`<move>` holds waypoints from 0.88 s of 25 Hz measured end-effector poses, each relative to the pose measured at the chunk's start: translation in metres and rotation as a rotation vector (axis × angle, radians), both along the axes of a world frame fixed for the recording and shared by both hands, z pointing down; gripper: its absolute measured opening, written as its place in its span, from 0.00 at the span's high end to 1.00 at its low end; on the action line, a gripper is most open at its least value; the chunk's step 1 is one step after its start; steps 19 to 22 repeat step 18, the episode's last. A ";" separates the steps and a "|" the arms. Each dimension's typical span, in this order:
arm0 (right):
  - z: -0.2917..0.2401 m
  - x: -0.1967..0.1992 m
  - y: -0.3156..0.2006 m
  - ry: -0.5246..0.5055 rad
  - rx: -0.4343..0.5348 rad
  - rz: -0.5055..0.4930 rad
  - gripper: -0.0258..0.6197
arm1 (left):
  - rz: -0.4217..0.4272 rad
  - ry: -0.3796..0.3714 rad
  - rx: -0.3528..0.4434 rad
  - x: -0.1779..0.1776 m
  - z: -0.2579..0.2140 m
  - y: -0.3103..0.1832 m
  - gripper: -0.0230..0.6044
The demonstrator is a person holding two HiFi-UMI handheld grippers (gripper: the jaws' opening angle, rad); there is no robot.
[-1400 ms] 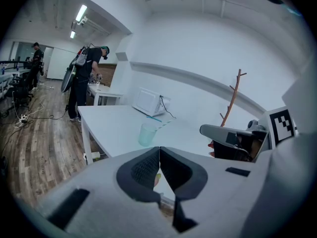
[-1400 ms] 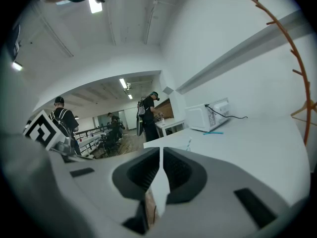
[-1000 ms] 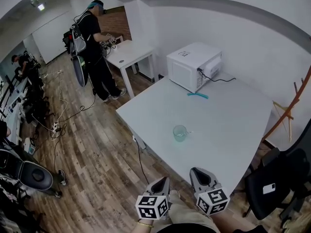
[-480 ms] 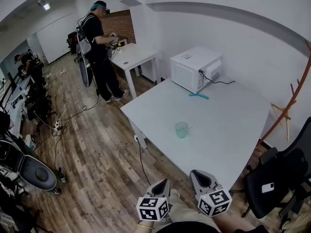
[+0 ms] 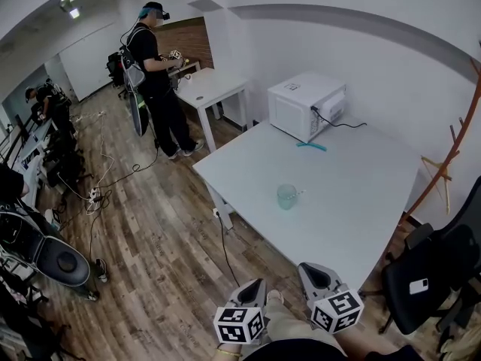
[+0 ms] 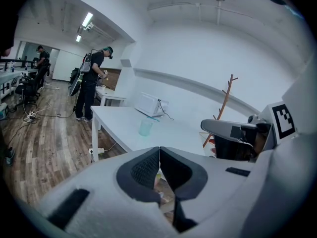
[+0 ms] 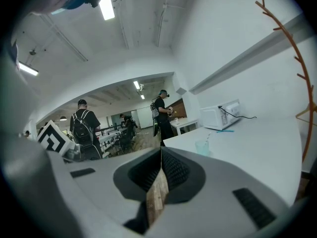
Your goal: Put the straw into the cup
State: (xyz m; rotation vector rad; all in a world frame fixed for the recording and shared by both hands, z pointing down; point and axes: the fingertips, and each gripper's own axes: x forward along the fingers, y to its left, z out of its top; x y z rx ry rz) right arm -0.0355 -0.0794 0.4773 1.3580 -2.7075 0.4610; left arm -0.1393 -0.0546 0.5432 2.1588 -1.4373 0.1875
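White table (image 5: 361, 201), straw (image 7: 207, 136) in cup (image 5: 285, 197), microwave (image 5: 304, 105) behind

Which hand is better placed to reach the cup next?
Probably the right. The right gripper sits by the table's near edge, nearer the cup; the left gripper hangs over the wooden floor beside the table. Both are shut and empty.

I count 2 grippers, my left gripper (image 5: 258, 281) and right gripper (image 5: 304, 267), 2 tables, the large table (image 5: 361, 201) and the small table (image 5: 218, 85), plus 1 microwave (image 5: 304, 104), 1 cup (image 5: 285, 196), 1 straw (image 7: 208, 136), 1 teal stick (image 5: 311, 146) and 1 black chair (image 5: 428, 269).
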 end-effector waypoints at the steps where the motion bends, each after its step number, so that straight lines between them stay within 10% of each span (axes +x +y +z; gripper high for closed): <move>1: 0.000 -0.001 0.001 -0.003 -0.002 -0.003 0.91 | -0.002 0.001 0.001 -0.001 0.000 0.001 0.93; 22: 0.003 -0.006 0.001 -0.035 -0.028 -0.031 0.91 | 0.001 0.008 0.009 0.001 -0.005 0.005 0.93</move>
